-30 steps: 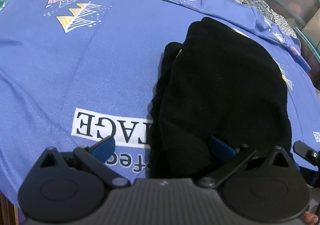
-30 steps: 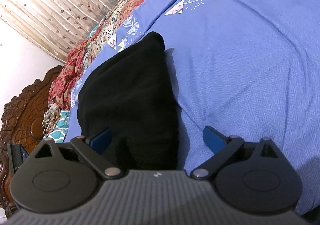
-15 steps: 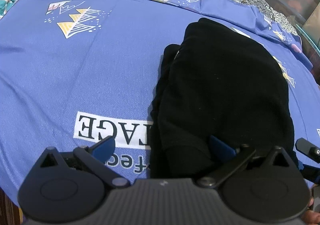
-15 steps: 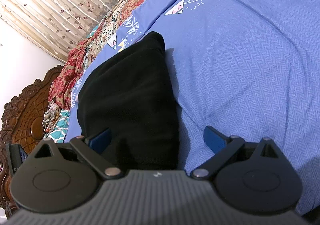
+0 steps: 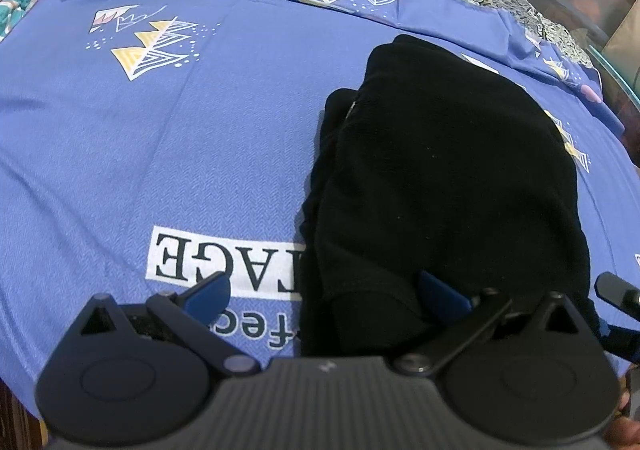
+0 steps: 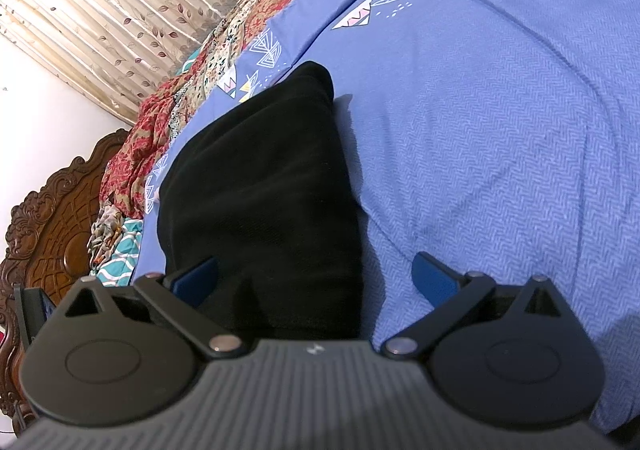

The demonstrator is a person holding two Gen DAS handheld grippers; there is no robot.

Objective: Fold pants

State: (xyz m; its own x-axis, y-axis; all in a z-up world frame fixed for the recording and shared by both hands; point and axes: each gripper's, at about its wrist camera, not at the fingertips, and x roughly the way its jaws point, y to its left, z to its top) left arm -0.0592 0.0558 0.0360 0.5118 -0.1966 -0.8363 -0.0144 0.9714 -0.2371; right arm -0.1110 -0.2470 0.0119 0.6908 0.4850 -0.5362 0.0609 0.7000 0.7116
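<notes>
pants folded into a black bundle on the blue bed sheet, long axis running near-to-far; left gripper and right gripper both at near end, jaws apart, straddling opposite corners, clamping nothing; neither clearly nearer

folded pants on bedsheet, printed label left of them, headboard behind

We see soft, even indoor light, brightest where it glows through the curtain at far left. The black pants swallow nearly all detail and cast a faint shadow rightward on the blue bedsheet. Fisheye bending curves the edges, and near gripper bodies look slightly soft.
</notes>
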